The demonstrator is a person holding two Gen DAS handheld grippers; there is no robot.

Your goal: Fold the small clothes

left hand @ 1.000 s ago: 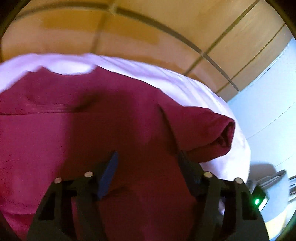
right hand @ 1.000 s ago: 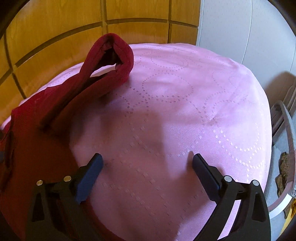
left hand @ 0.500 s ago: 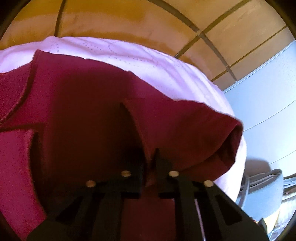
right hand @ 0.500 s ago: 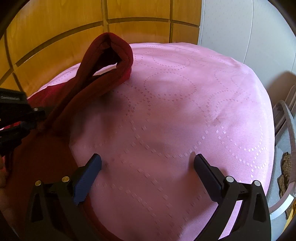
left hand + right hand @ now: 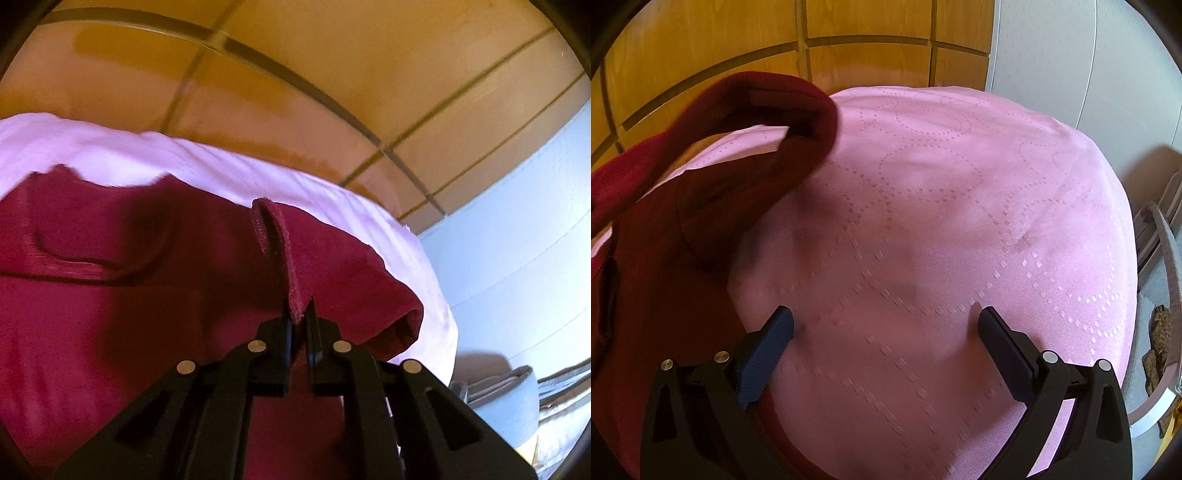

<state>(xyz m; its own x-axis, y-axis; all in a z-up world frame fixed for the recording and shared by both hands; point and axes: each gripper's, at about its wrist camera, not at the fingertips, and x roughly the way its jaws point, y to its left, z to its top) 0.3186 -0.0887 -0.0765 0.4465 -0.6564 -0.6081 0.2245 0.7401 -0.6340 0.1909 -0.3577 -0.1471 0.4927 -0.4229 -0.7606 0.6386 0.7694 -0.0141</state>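
Between my left tongs (image 5: 300,314), which have just closed hard, sits only a thin ridge of the maroon shirt (image 5: 110,302), pinched at a seam close to the sleeve (image 5: 362,284). That bite looks shallow to me, so the cloth could slide out once more of its weight hangs from it. My right tongs (image 5: 886,328) stand wide with nothing between them, hovering over bare pink cloth (image 5: 960,221) just beside the shirt's edge. With nothing pinning the body down, I judge that pulling the sleeve across could drag the whole shirt over the smooth covered surface and skew the fold. The raised sleeve loop (image 5: 798,107) could also twist or flop over crooked.
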